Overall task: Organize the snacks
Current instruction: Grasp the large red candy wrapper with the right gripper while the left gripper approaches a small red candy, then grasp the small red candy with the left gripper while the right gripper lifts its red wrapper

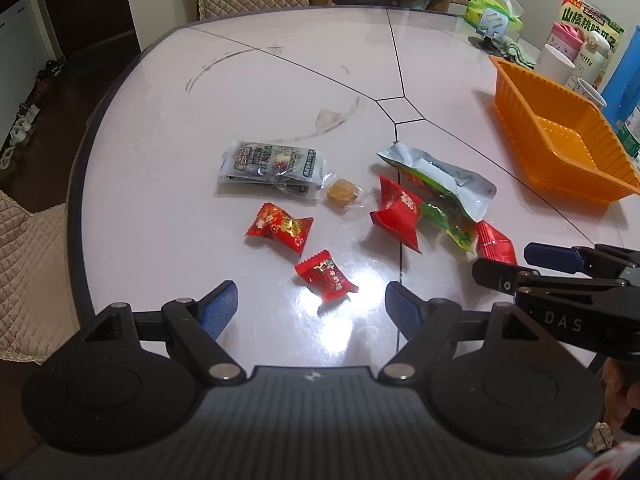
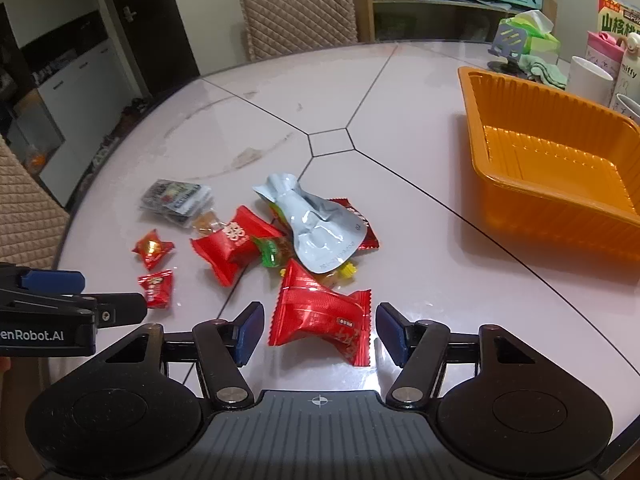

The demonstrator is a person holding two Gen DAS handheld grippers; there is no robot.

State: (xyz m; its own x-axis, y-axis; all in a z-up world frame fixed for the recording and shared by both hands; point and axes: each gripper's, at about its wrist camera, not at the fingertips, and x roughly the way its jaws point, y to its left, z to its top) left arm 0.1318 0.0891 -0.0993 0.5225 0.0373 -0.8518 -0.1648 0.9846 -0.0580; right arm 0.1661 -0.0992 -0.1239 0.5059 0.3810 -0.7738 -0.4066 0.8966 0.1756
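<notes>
Your right gripper is wide open around a big red candy, your left gripper is wide open and empty near a small red candy, and the orange tray sits at two o'clock on the tabletop.

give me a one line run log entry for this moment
phase: pre-grasp | left gripper: open, above small red candy | right gripper: open, around large red packet | orange tray: empty | snacks: all on table

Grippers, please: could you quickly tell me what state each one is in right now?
Left gripper: open, holding nothing, a small red candy just ahead.
Right gripper: open, fingers either side of a red snack packet, not closed.
</notes>
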